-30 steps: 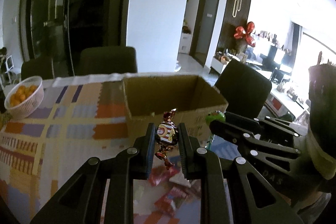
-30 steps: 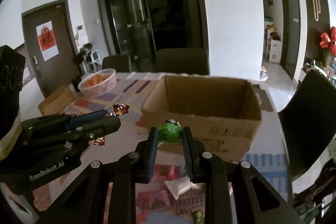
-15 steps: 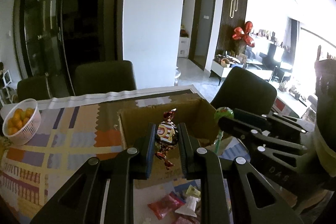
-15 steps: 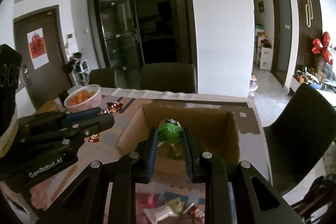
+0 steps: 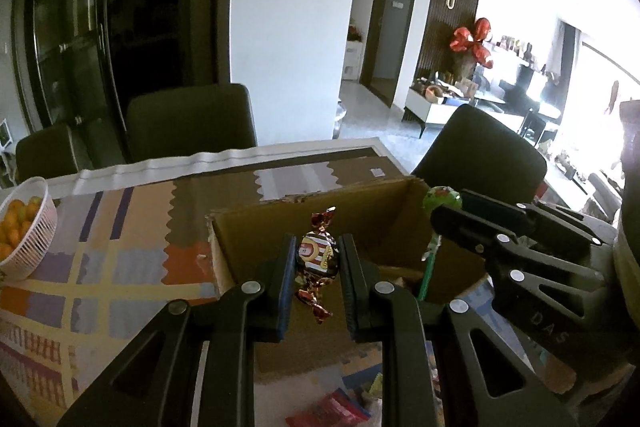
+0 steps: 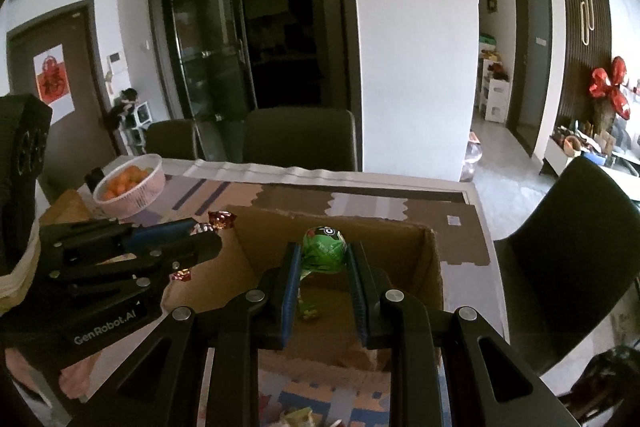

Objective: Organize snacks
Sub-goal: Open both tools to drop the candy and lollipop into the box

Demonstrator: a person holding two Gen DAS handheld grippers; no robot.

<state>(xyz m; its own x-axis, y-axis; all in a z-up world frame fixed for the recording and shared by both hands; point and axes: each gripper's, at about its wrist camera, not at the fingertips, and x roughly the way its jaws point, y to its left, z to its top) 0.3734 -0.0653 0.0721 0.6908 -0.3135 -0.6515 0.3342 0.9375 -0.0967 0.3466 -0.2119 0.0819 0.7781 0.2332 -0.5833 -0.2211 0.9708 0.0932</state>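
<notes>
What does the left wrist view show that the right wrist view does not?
Only the left wrist view shows the red snack packet lying on the table in front of the box, and the lollipop's green stick. Only the right wrist view shows the door with a red poster and a small wrapped sweet on the box floor. Both show the cardboard box, the basket of oranges, the left gripper, jaws opening around the wrapped candy, and the right gripper shut on the green lollipop.

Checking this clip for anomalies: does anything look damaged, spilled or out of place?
Only slightly: the cardboard box has a ragged, torn top rim, and loose snack packets lie scattered on the table in front of it. Nothing looks spilled.
</notes>
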